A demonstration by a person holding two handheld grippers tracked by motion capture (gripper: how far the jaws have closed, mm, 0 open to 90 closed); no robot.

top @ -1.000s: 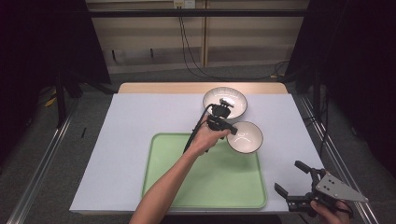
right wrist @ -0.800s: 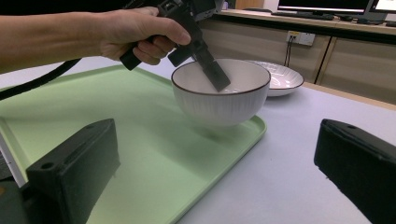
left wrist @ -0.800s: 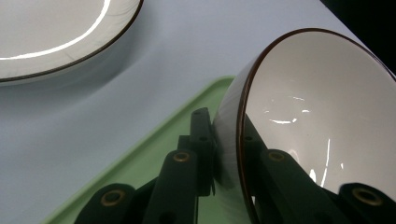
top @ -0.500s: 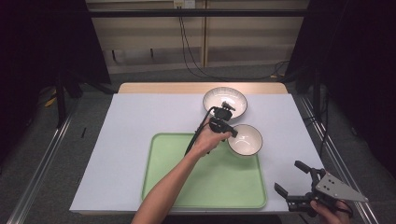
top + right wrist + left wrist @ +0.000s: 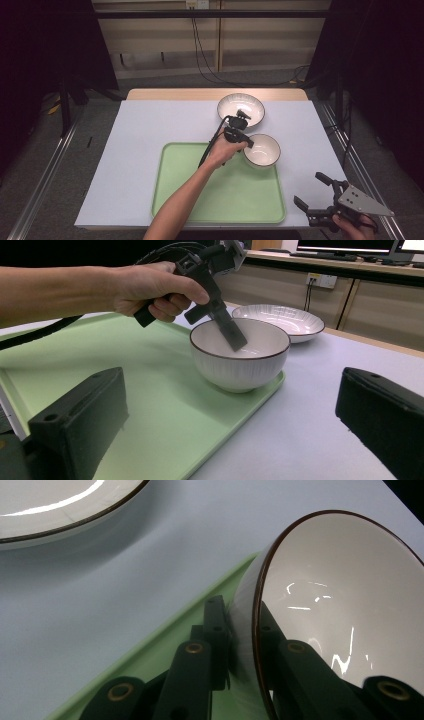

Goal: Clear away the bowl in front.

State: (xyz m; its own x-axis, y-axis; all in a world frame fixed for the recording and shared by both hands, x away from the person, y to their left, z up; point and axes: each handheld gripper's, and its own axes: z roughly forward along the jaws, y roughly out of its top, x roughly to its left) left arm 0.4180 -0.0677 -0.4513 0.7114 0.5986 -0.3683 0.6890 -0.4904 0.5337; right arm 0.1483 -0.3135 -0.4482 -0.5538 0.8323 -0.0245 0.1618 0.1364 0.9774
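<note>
— Writing anywhere? 
— None readable. The left gripper point(image 5: 243, 142), arm reaching forward, clamps the rim of the small bowl point(image 5: 263, 150) at the green tray's point(image 5: 180, 200) far right corner.
— The right gripper point(image 5: 314, 196)? 
— Spread wide, near right edge.

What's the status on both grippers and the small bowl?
Left gripper shut on small bowl rim, bowl at the green tray far right corner. Right gripper open, idle at near right. Large bowl just behind; nothing blocking.
</note>
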